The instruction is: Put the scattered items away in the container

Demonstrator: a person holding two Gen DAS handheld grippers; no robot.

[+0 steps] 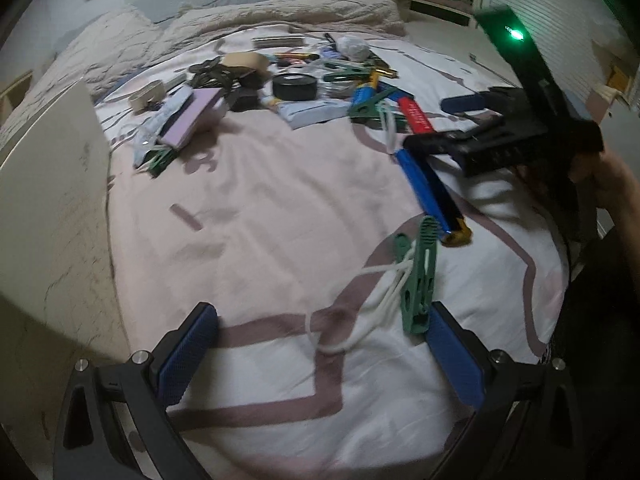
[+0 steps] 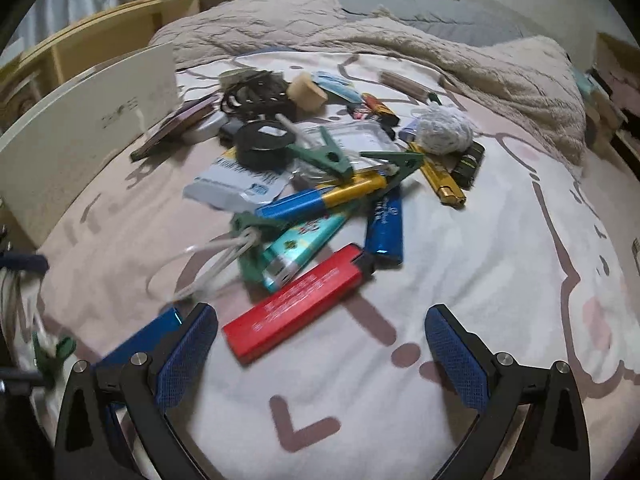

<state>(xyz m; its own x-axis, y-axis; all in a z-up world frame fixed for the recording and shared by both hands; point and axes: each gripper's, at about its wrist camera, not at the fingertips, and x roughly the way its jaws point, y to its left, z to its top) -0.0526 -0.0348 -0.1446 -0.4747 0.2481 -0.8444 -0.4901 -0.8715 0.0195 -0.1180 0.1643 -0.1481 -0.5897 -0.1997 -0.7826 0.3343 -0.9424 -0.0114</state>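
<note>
Small items lie scattered on a pink-and-white bedsheet. In the left wrist view my left gripper (image 1: 320,352) is open and empty; a green clothes peg (image 1: 418,280) with white cord lies just by its right finger. A blue lighter (image 1: 430,192) lies beyond it. My right gripper (image 1: 452,124) hovers at the right above the sheet, seen from the side. In the right wrist view my right gripper (image 2: 320,356) is open and empty, with a red lighter (image 2: 298,302) just ahead between the fingers. A white container (image 2: 84,132) stands at the left; it also shows in the left wrist view (image 1: 52,208).
A pile holds lighters (image 2: 384,224), green pegs (image 2: 324,156), a black tape roll (image 2: 262,146), a packet (image 2: 236,184), a string ball (image 2: 442,130) and black cords (image 2: 256,94). A rumpled beige blanket (image 2: 360,32) lies behind. The bed edge is at the right.
</note>
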